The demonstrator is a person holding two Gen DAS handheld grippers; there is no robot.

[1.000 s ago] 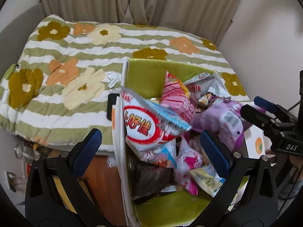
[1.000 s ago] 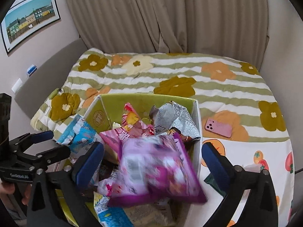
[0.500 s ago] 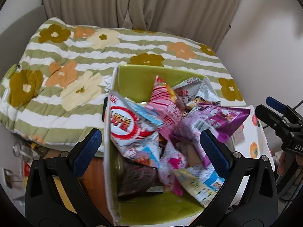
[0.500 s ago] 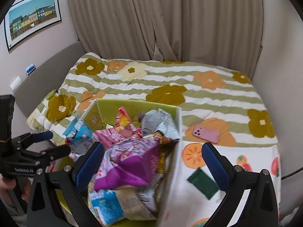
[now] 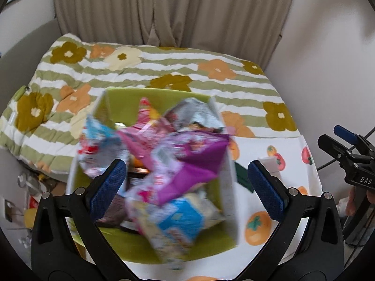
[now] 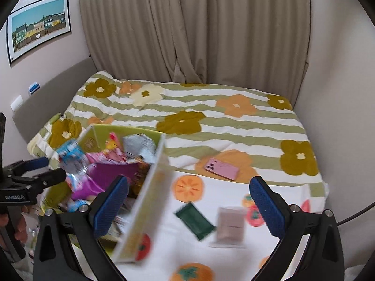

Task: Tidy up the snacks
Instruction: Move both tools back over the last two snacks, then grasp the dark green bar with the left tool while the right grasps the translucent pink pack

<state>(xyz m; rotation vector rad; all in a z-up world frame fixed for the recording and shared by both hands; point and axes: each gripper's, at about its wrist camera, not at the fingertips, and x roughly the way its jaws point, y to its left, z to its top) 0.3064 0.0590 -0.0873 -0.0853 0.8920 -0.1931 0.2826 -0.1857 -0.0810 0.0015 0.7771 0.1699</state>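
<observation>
A green-lined box [image 5: 229, 180] [image 6: 150, 201] stands on a fruit-print cloth, heaped with snack bags. A purple bag [image 5: 194, 161] [image 6: 112, 171] lies on top, with a pink bag [image 5: 145, 131], a silver bag [image 5: 194, 114] and a blue and white bag [image 5: 178, 220] around it. My left gripper [image 5: 185, 187] is open and empty above the box's near side. My right gripper [image 6: 189, 201] is open and empty, to the right of the box, above a dark green packet [image 6: 195, 220] and a pale mauve packet [image 6: 229, 226] on the cloth.
A pink phone [image 6: 221, 168] lies on the striped flower quilt [image 6: 211, 121] behind the cloth. Curtains hang at the back. The right gripper shows at the right edge of the left wrist view [image 5: 346, 149]. Clutter lies on the floor to the left [image 5: 30, 187].
Both grippers have pulled back and up from the box, the right one swinging rightward over the cloth. The purple bag lies in the box, and both views are blurred by motion.
</observation>
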